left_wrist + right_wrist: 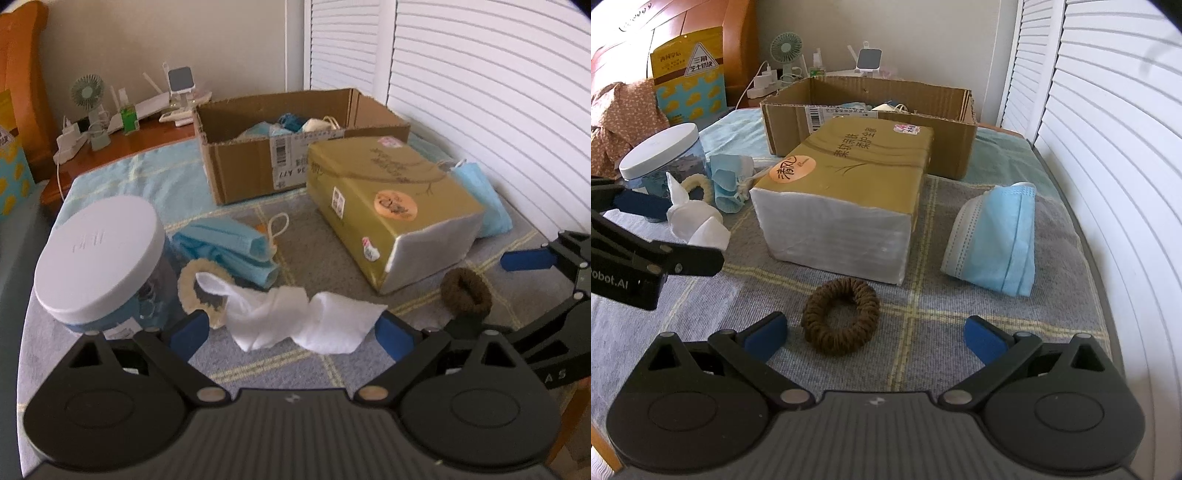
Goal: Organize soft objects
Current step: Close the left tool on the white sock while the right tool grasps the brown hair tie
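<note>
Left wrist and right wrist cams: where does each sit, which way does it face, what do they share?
Left wrist: on the left gripper, low over the bed, facing the crumpled white tissue between its open jaws; the right gripper enters at right.
Right wrist: on the right gripper, facing the brown knitted hair scrunchie just ahead of its open jaws; the left gripper enters at left.
Shared: tissue, scrunchie, gold-wrapped tissue pack, open cardboard box, white-lidded jar.
</note>
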{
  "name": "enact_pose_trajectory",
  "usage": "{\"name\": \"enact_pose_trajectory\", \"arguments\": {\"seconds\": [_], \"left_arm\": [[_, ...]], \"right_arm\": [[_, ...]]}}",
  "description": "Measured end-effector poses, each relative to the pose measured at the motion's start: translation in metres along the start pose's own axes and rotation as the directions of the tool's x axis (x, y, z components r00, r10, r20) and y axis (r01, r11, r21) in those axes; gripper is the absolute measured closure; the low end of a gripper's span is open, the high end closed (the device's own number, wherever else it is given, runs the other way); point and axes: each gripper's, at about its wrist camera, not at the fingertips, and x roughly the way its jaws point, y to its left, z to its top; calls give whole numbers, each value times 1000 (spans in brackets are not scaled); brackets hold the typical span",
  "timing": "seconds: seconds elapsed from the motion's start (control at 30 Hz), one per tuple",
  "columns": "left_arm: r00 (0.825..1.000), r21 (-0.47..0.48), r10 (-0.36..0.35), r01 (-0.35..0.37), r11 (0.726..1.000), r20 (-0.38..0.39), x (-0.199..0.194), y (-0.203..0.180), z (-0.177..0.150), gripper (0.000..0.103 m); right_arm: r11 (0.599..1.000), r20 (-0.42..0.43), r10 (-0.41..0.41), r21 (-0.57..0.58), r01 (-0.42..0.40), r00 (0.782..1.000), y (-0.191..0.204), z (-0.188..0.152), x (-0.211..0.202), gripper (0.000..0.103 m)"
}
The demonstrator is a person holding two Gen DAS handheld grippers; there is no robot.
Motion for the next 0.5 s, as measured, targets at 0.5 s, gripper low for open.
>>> {"name": "enact_pose_trajectory", "arguments": {"seconds": [0.5], "left_arm": [[1000,-1,-1,1,1000,8,6,3,1,45]], "right_arm": [[1000,9,-2,3,2,1000,1,-1,-1,0]]}}
